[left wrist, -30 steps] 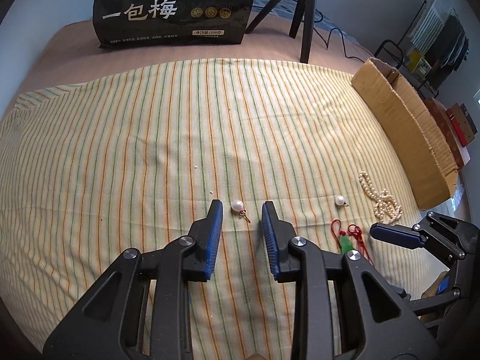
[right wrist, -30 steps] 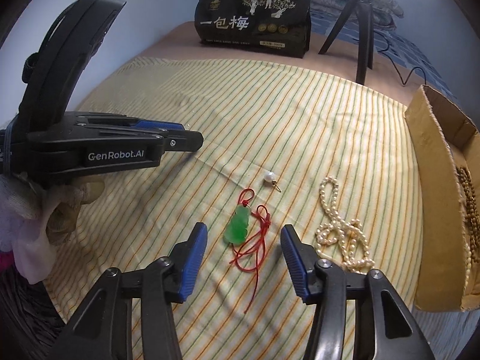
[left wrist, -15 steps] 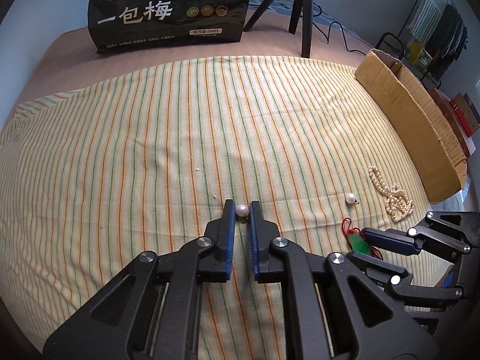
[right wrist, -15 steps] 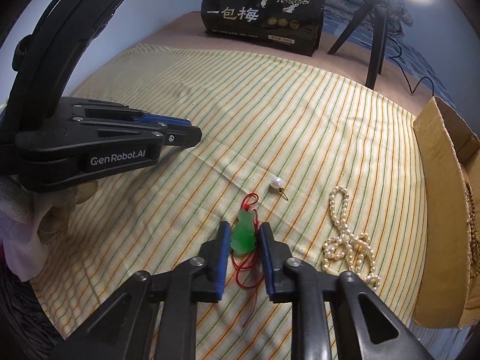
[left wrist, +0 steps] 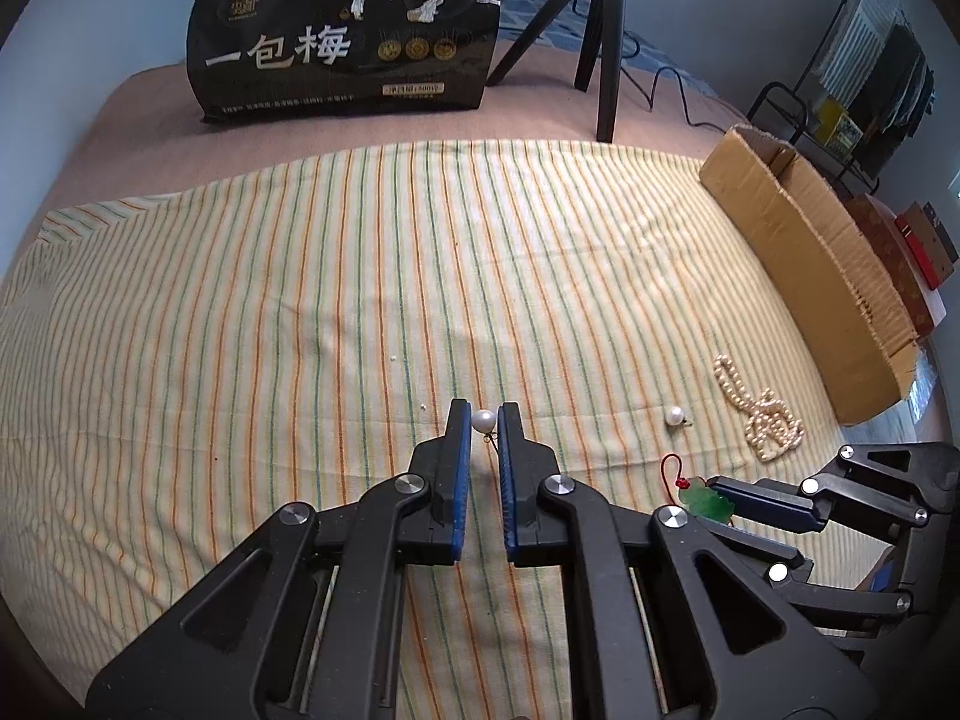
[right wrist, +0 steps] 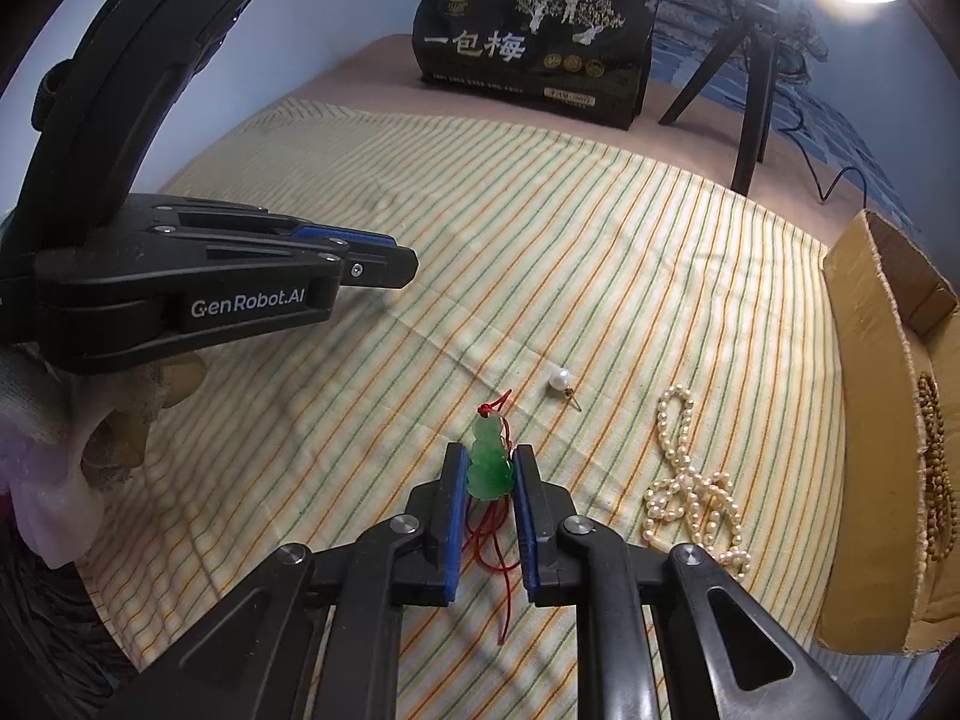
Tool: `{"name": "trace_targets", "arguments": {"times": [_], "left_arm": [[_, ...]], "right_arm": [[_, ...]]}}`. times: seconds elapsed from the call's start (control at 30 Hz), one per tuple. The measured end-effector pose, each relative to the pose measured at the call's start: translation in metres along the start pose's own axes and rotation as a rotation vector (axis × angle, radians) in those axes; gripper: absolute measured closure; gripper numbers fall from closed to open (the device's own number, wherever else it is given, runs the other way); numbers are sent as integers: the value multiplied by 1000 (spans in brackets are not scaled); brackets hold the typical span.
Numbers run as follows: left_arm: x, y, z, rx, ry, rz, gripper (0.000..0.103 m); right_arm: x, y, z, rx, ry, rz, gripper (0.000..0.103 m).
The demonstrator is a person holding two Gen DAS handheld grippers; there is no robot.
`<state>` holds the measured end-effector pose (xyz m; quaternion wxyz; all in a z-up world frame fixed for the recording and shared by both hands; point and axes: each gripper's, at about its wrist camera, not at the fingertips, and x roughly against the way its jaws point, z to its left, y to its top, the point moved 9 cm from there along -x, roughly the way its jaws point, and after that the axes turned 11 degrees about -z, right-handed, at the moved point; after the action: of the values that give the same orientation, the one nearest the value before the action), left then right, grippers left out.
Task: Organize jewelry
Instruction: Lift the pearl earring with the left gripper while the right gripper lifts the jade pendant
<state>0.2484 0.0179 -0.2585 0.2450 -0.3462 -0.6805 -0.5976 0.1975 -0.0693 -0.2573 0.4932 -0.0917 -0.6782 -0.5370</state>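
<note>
My left gripper (left wrist: 483, 415) is shut on a white pearl earring (left wrist: 483, 420), pinched at the fingertips with its gold hook hanging below. My right gripper (right wrist: 489, 459) is shut on a green jade pendant (right wrist: 489, 463); the pendant's red cord (right wrist: 501, 564) trails down onto the striped cloth. A second pearl earring (right wrist: 560, 378) lies loose on the cloth just beyond the pendant. To its right lies a white pearl necklace (right wrist: 690, 486) in a loose heap. The left gripper (right wrist: 384, 264) also shows at the left of the right wrist view, and the right gripper (left wrist: 729, 495) at the lower right of the left wrist view.
A striped cloth (left wrist: 300, 312) covers the bed. An open cardboard box (right wrist: 882, 420) stands along the right edge, with a brown bead string (right wrist: 933, 468) inside. A black snack bag (left wrist: 348, 30) and a tripod (left wrist: 600, 42) stand at the far end.
Both grippers closed: the left onto the pearl earring, the right onto the jade pendant. Both pieces now sit between the pads.
</note>
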Motion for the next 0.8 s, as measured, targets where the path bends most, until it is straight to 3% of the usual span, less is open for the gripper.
{"name": "trace_targets", "arguments": {"times": [0.3, 0.8], "left_arm": [[21, 16, -7, 17, -16, -46, 96], [71, 60, -53, 22, -97, -177, 96]], "right_arm": [[23, 14, -4, -13, -12, -51, 90], [102, 53, -45, -93, -77, -238, 90]]}}
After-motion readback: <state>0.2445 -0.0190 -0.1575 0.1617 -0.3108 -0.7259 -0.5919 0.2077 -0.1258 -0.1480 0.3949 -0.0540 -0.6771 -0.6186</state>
